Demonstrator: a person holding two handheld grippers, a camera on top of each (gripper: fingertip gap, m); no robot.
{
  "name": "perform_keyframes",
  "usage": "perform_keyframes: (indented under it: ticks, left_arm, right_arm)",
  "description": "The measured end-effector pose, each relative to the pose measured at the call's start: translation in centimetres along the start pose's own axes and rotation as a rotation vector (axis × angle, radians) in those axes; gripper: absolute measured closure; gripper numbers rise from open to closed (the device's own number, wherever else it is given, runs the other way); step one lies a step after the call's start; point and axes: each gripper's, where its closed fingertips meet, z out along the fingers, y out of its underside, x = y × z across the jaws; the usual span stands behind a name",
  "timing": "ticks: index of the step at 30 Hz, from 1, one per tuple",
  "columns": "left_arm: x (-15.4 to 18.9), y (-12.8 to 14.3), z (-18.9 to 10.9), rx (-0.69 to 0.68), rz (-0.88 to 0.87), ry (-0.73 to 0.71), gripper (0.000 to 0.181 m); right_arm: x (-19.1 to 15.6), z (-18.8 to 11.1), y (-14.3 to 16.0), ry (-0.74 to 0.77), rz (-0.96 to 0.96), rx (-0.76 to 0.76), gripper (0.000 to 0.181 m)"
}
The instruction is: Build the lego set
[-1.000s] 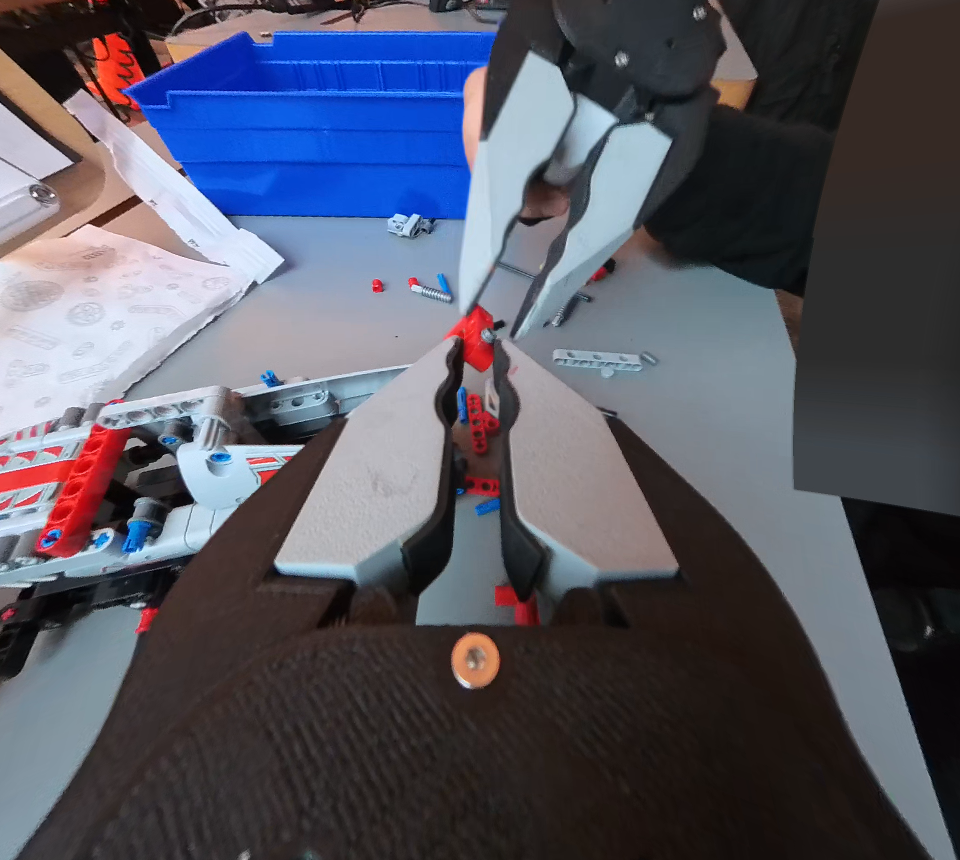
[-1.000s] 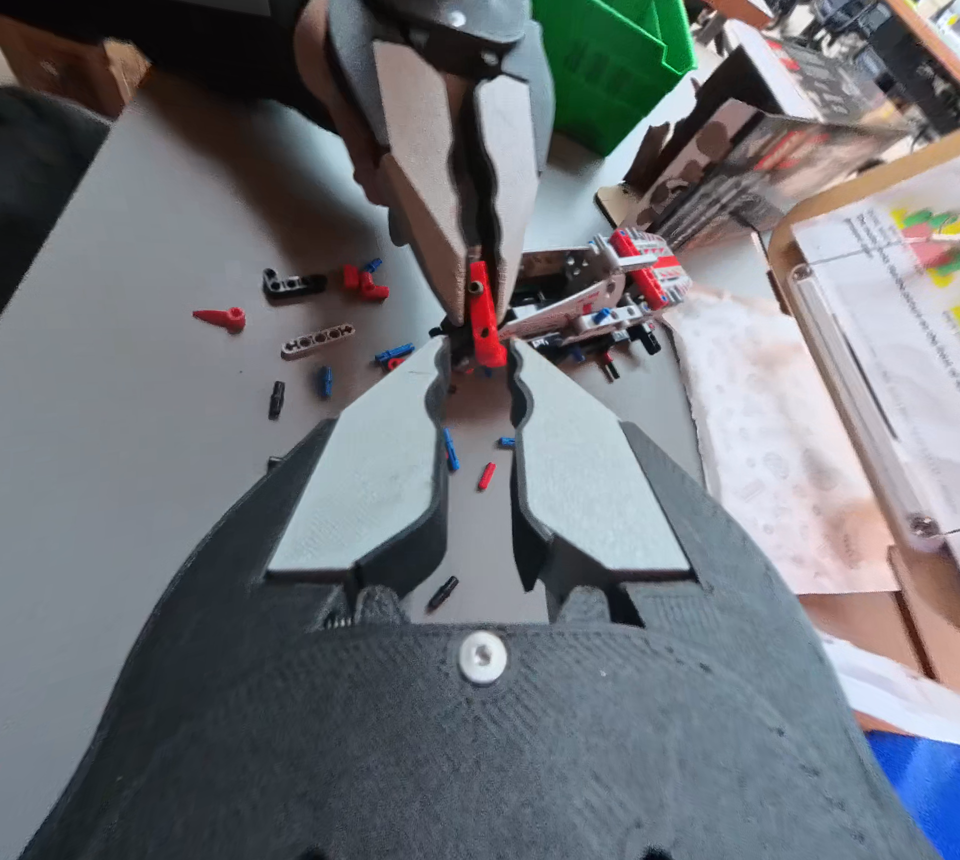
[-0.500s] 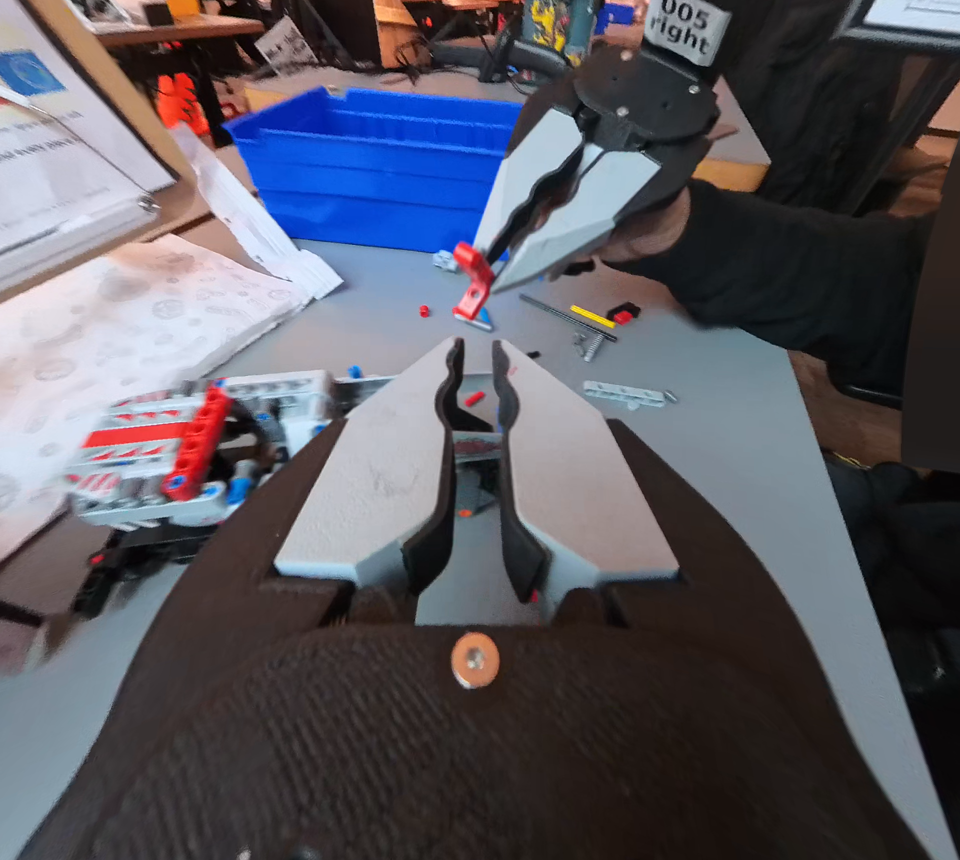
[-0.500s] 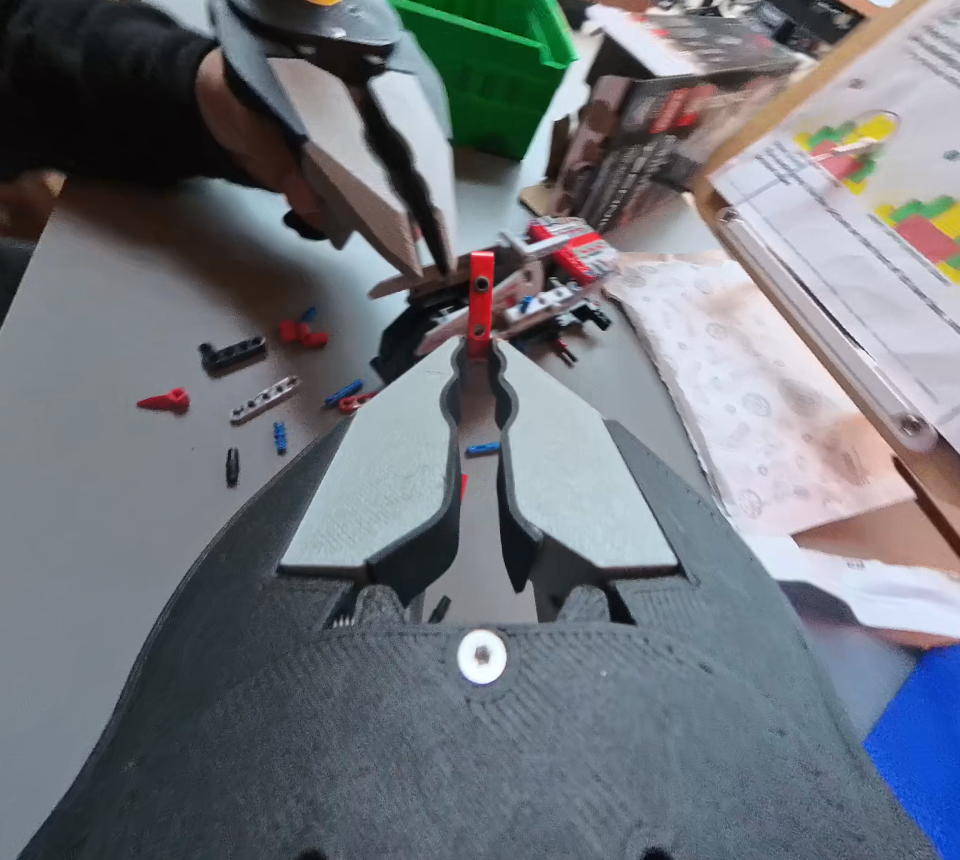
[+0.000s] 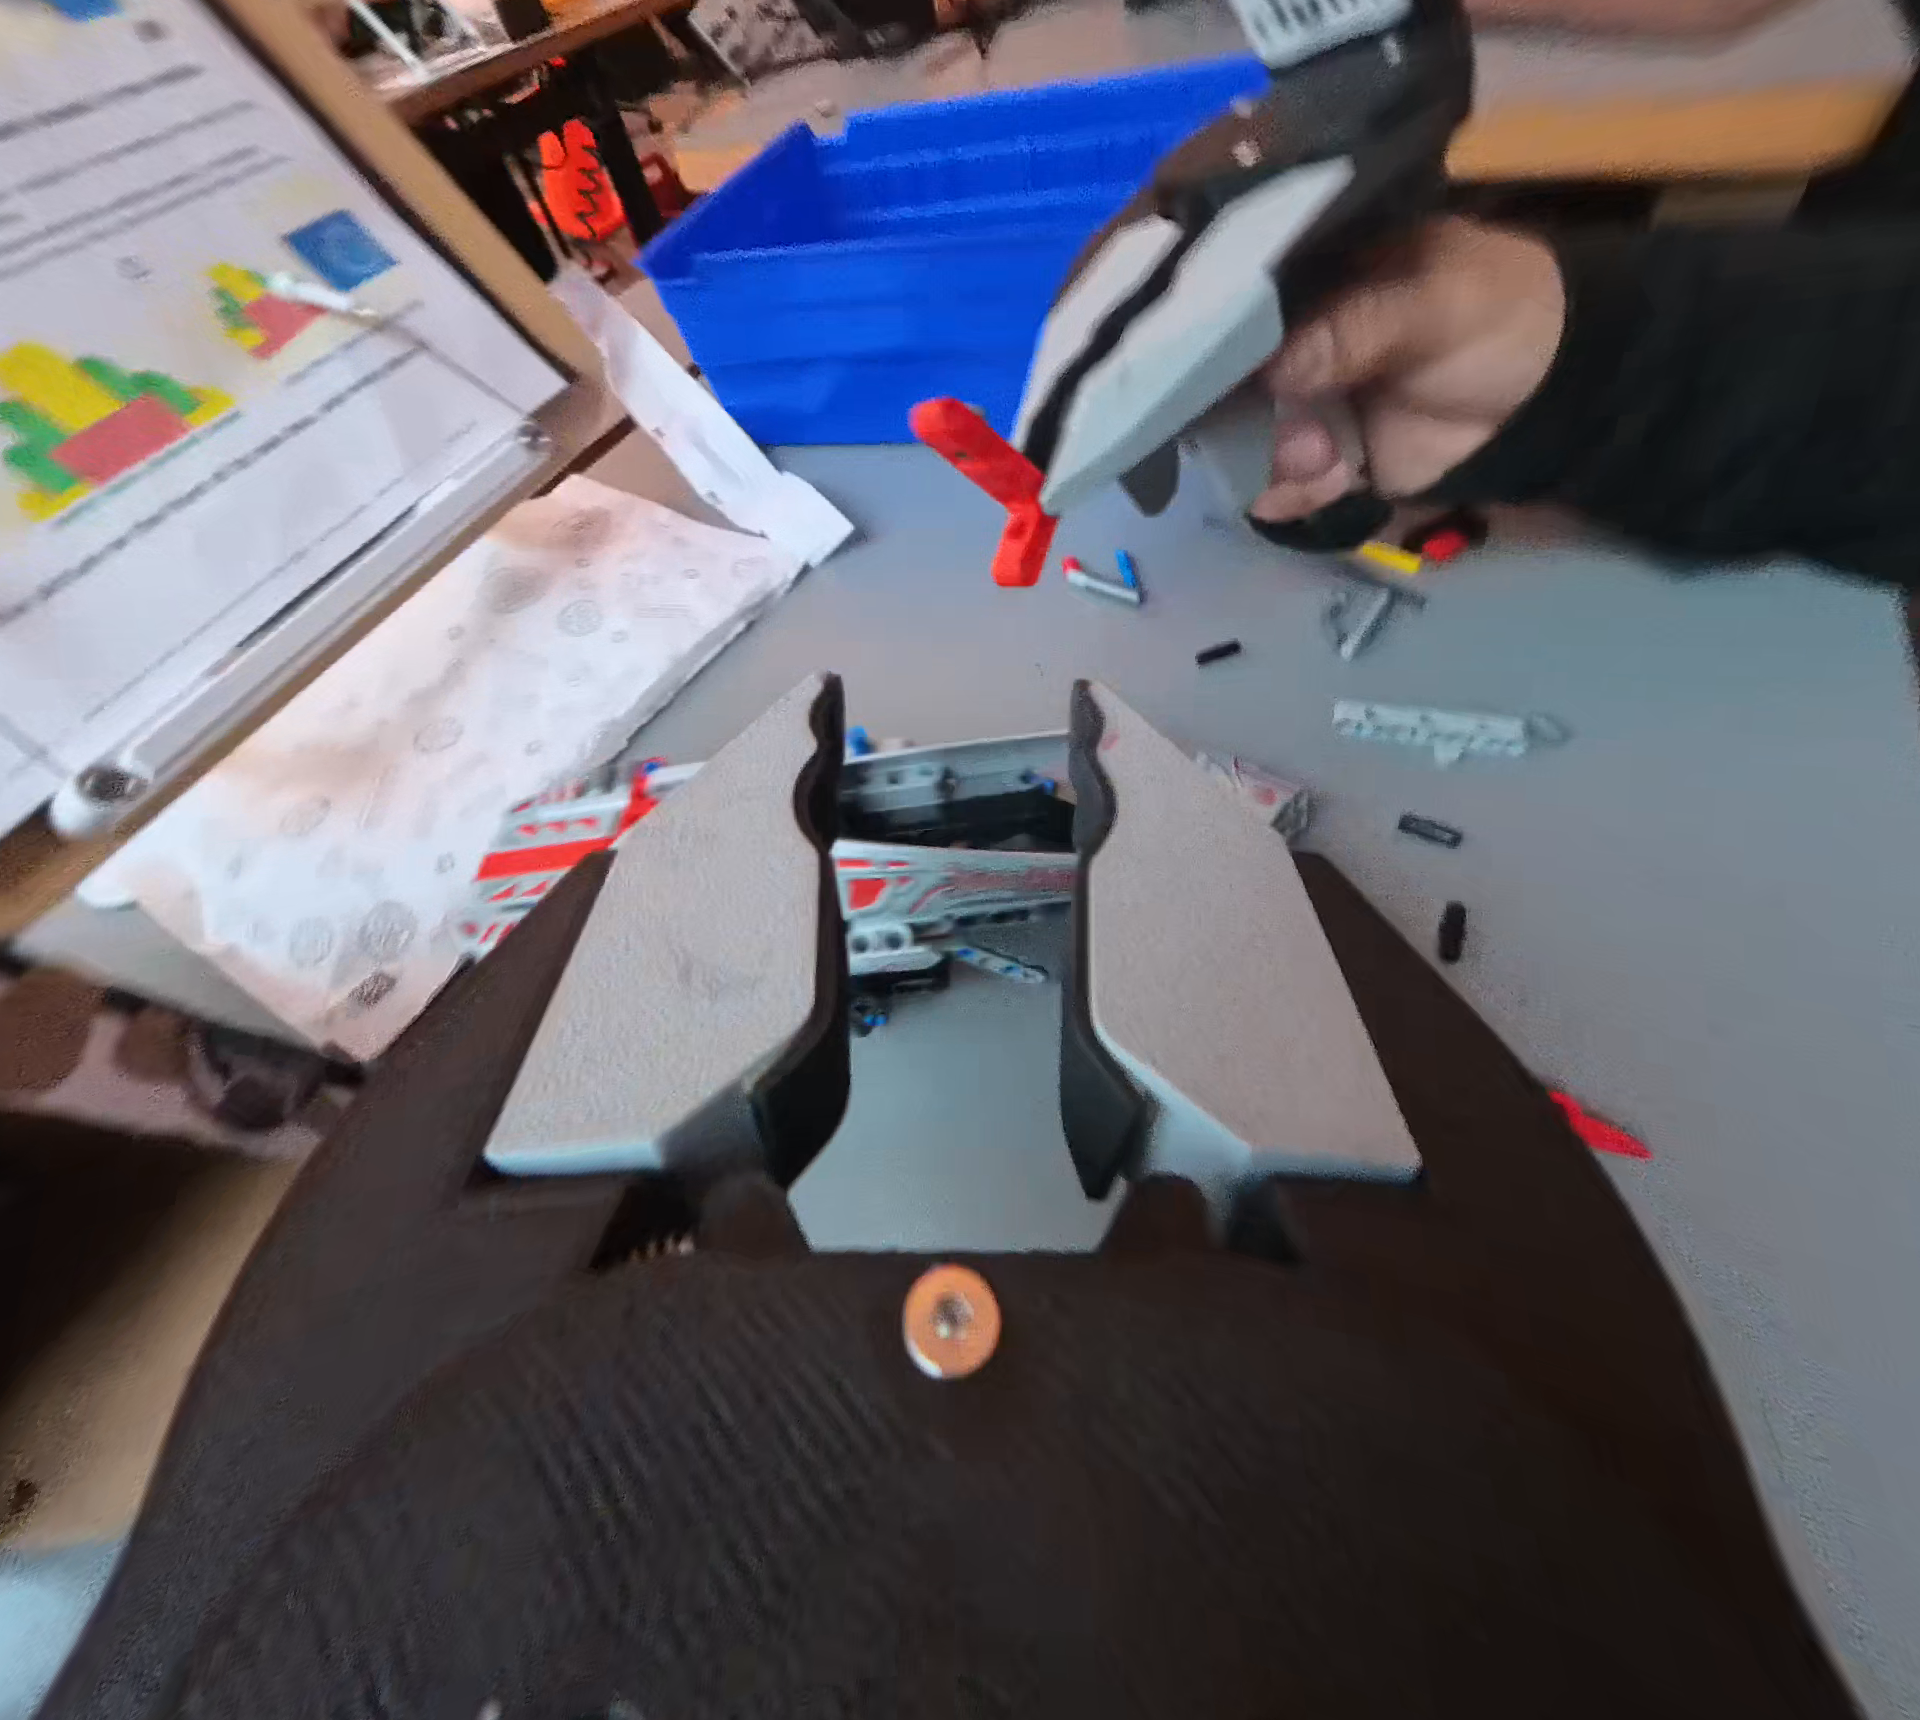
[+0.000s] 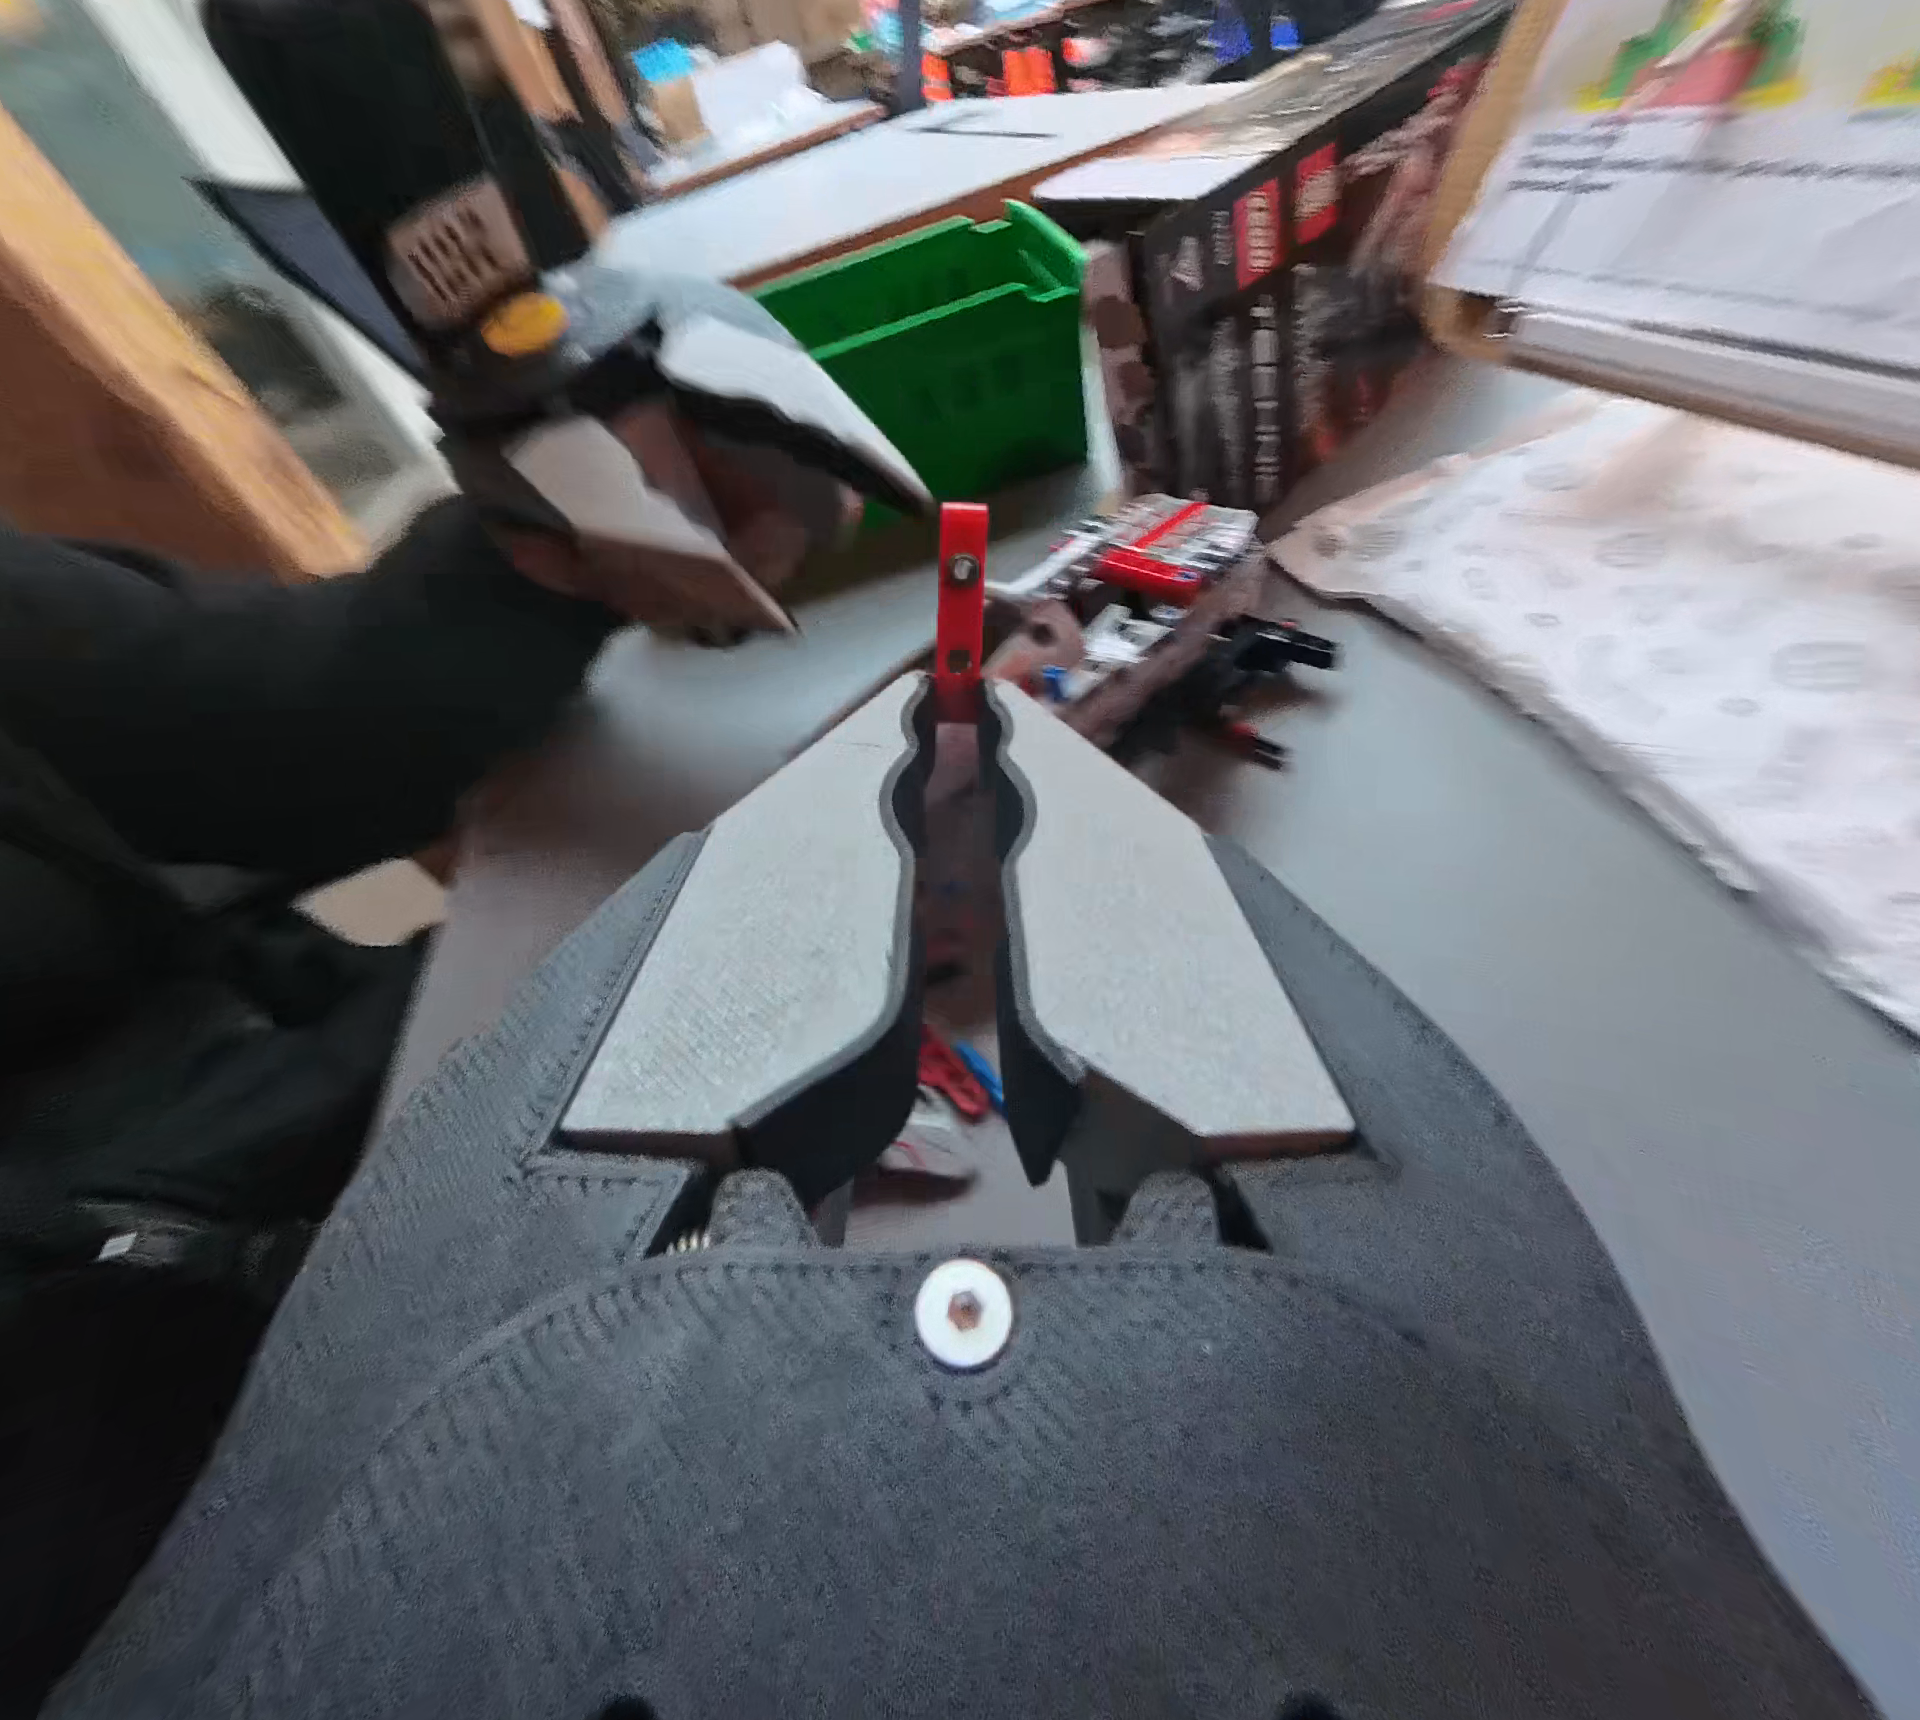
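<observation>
1. Right claw (image 6: 954,702): closed on one red bent beam (image 6: 960,600), pinched by its lower end at the tips, the rest sticking up clear of the worktop (image 6: 1507,922). Same beam in left wrist view (image 5: 987,475), held in the air in front of the blue bin (image 5: 914,288).
2. Left claw (image 5: 951,714): parted wide, nothing between the fingers; hanging just above the model.
3. Partly built model (image 5: 935,849) lying on the worktop directly beyond the left claw: grey, red and black, long frame assembled (one model only). Also visible in right wrist view (image 6: 1153,558), beyond the beam.
4. Progress, judged: main body well along, not finished. Red beam lifted but not yet attached; apart from the model, no contact.
5. Loose parts left on the worktop, left wrist view: one grey holed beam (image 5: 1434,730), about three short black pins (image 5: 1429,829), one red pointed piece (image 5: 1600,1135), a small cluster of red, yellow and grey bits under the right hand (image 5: 1392,382) (blur prevents an exact count). Plenty still to fit.
6. Surroundings: one blue bin, one green bin (image 6: 935,340), one instruction board (image 5: 208,299), printed paper sheets (image 5: 499,694) beside the model (count unclear).
</observation>
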Motion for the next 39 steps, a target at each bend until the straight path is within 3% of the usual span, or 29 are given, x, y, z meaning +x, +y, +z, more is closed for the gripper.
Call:
perform_keyframes:
  ticks: [2, 7, 10, 11, 14, 18, 25, 29, 32, 36, 39]
  left_arm:
    - [1.8, 0.3, 1.0, -0.018, 0.06, 0.032, 0.14]
    - [4.7, -1.3, 0.3, 0.129, -0.112, 0.282, 0.156]
    - [7.5, -2.1, -1.0, 0.171, -0.274, 0.562, 0.16]
    - [7.7, -2.4, -1.3, 0.179, -0.318, 0.604, 0.153]
    - [8.4, -3.3, -2.6, 0.227, -0.386, 0.719, 0.154]
    - [8.9, -2.8, -1.9, 0.203, -0.35, 0.691, 0.17]
    - [6.4, -1.6, -0.2, 0.174, -0.172, 0.408, 0.173]
    - [1.2, -1.1, 0.3, 0.123, 0.132, -0.077, 0.174]
    - [-1.6, -1.3, -0.6, 0.033, 0.51, -0.431, 0.174]
    - [-1.5, -1.0, -0.1, -0.104, 0.873, -0.59, 0.174]
    - [-1.6, -1.1, -0.1, -0.143, 0.964, -0.651, 0.174]
  right_arm:
    - [-1.9, 0.4, -0.1, -0.129, 0.014, 0.017, 0.178]
    - [-6.5, -0.3, -0.7, -0.367, -0.142, 0.07, 0.177]
    - [-7.8, -0.1, 0.0, -0.38, -0.286, 0.053, 0.177]
    - [-8.1, -0.2, 0.1, -0.381, -0.321, 0.049, 0.177]
    - [-8.5, -0.3, 0.5, -0.371, -0.416, 0.026, 0.177]
    - [-9.2, 0.0, 1.0, -0.369, -0.503, 0.025, 0.177]
    - [-6.4, 0.8, 1.1, -0.214, -0.485, -0.022, 0.176]
    - [-2.8, 1.2, 1.3, -0.045, -0.378, -0.084, 0.163]
    - [-2.8, 1.4, 1.3, -0.081, -0.246, -0.084, 0.155]
    - [-3.5, 2.3, 0.9, -0.126, -0.082, -0.064, 0.151]
    - [-4.3, 2.6, 0.2, -0.188, 0.048, -0.015, 0.152]
